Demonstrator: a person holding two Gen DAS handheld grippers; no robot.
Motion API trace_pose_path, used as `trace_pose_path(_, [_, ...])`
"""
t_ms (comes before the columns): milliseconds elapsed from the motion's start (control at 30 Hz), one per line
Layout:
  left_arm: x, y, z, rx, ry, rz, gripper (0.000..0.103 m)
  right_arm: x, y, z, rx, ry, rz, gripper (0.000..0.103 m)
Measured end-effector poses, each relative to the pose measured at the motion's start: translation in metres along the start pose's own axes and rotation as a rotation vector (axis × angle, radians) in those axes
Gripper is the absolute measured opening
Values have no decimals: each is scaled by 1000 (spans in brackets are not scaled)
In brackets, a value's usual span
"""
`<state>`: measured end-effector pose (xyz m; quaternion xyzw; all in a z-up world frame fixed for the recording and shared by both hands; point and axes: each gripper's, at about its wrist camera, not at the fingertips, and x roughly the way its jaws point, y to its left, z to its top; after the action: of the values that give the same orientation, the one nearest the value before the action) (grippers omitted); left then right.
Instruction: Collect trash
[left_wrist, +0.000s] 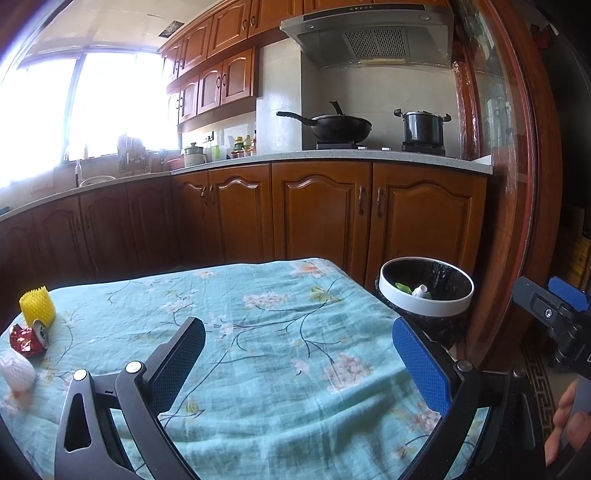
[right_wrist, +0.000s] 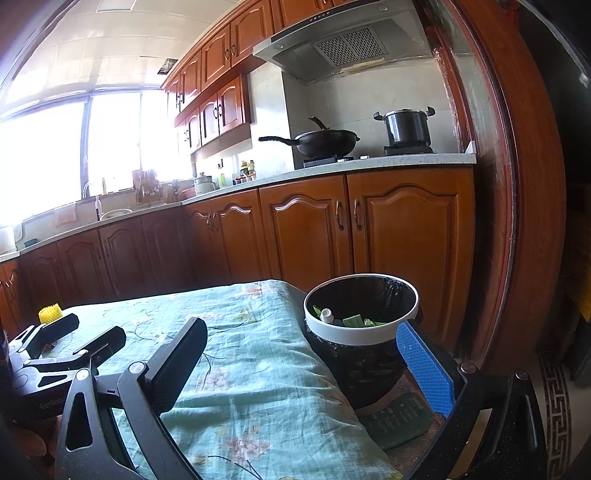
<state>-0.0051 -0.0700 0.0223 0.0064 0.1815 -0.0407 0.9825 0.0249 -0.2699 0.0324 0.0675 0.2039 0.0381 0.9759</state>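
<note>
A crushed red can (left_wrist: 29, 339), a yellow foam net (left_wrist: 37, 305) and a white foam net (left_wrist: 16, 371) lie at the far left of the table's teal floral cloth (left_wrist: 258, 332). A black-lined bin with a white rim (left_wrist: 426, 291) stands off the table's right edge, holding a white bottle and green scraps; it also shows in the right wrist view (right_wrist: 360, 306). My left gripper (left_wrist: 299, 365) is open and empty above the cloth. My right gripper (right_wrist: 303, 365) is open and empty beside the bin. The yellow net (right_wrist: 50, 313) shows far left there.
Wooden kitchen cabinets (left_wrist: 314, 214) and a counter with a wok (left_wrist: 340, 127) and pot (left_wrist: 423, 127) stand behind the table. A wooden door frame (left_wrist: 513, 184) rises at the right. A patterned mat (right_wrist: 557, 406) lies on the floor.
</note>
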Motion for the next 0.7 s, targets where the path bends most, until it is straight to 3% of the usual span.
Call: trace_pose_path(700, [2,1,1,-14,16,-13,102,2,2,1,11,10,18,103])
